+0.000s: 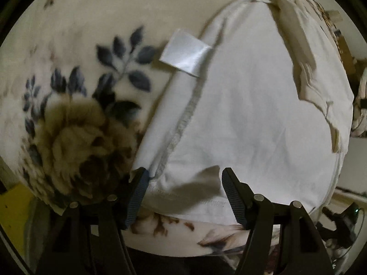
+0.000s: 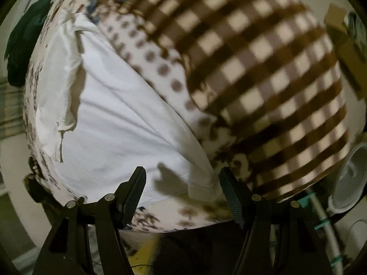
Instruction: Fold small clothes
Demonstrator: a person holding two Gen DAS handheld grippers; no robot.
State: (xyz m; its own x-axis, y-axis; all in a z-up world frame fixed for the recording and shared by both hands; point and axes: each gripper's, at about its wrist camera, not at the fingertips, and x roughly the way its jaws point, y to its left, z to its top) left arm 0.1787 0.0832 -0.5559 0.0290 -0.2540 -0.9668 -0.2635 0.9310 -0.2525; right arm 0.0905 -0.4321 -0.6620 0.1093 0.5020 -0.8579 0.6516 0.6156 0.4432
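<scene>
1. The white garment [image 1: 240, 114] lies spread ahead of both hand-held grippers on a floral blanket [image 1: 75, 119], inside out to judge by the exposed overlock seam and the satin care label [image 1: 185, 55] sticking out past its far-left edge.
2. The left hand-held gripper [image 1: 183, 178] stands open, its jaws wide apart over the near hem of the garment; nothing is pinched between them. It appears placed there to take that hem corner for a fold.
3. The right hand-held gripper [image 2: 182, 178] is likewise open, with a bunched edge of the same garment [image 2: 110, 114] just inside its right jaw. No cloth is clamped.
4. Beyond and to the right of the right hand-held gripper sits a brown checked fabric [image 2: 263, 68], apart from the fold area.
5. Judging by the flat, unfolded cloth, the fold is not yet made; both hand-held grippers seem poised on matching near corners so the hem can lift evenly.
</scene>
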